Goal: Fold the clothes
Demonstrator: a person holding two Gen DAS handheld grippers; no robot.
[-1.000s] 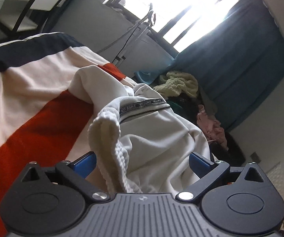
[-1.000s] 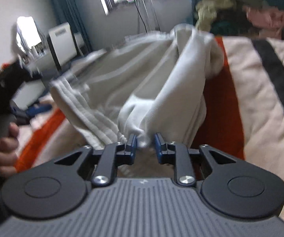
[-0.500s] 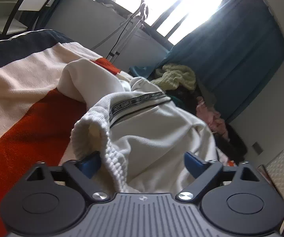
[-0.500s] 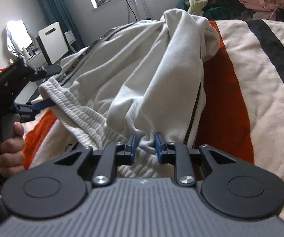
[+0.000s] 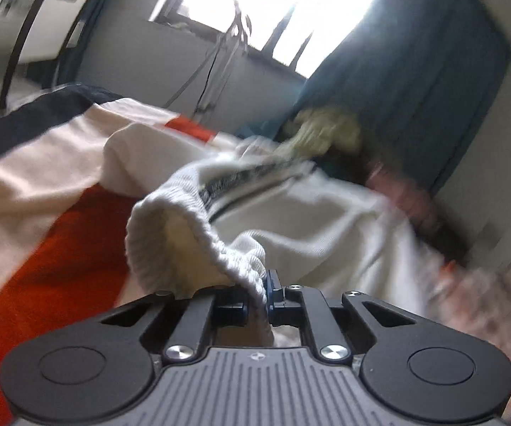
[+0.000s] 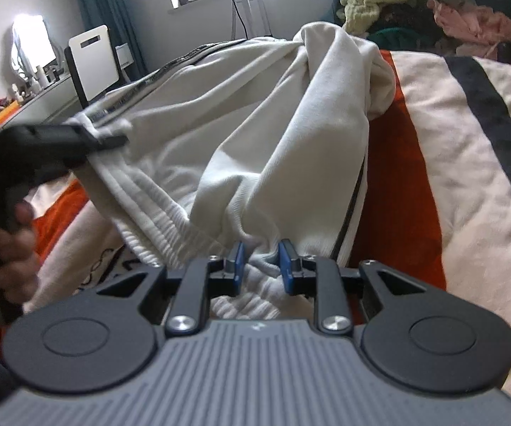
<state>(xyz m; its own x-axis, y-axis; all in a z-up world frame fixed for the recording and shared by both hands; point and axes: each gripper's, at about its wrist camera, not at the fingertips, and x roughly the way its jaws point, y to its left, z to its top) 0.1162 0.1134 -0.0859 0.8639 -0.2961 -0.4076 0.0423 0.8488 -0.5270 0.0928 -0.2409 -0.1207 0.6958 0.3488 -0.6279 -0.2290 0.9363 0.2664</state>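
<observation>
White track pants point(image 6: 255, 135) with a black side stripe and a ribbed waistband lie bunched on the striped bedspread point(image 6: 468, 149). My right gripper point(image 6: 259, 266) is shut on a bunch of the ribbed waistband. My left gripper point(image 5: 257, 293) is shut on another part of the waistband point(image 5: 198, 238); the left wrist view is blurred. The left gripper also shows in the right wrist view point(image 6: 110, 139), at the left, holding the waistband up off the bed.
A pile of clothes point(image 6: 433, 10), yellow, green and pink, sits at the far end of the bed by the blue curtain point(image 5: 415, 81). A white chair point(image 6: 94, 60) and a cluttered desk stand at the left. A drying rack stands under the window.
My left gripper has closed from wide open onto the ribbed waistband and is lifting it. My right gripper stays shut on the waistband.
</observation>
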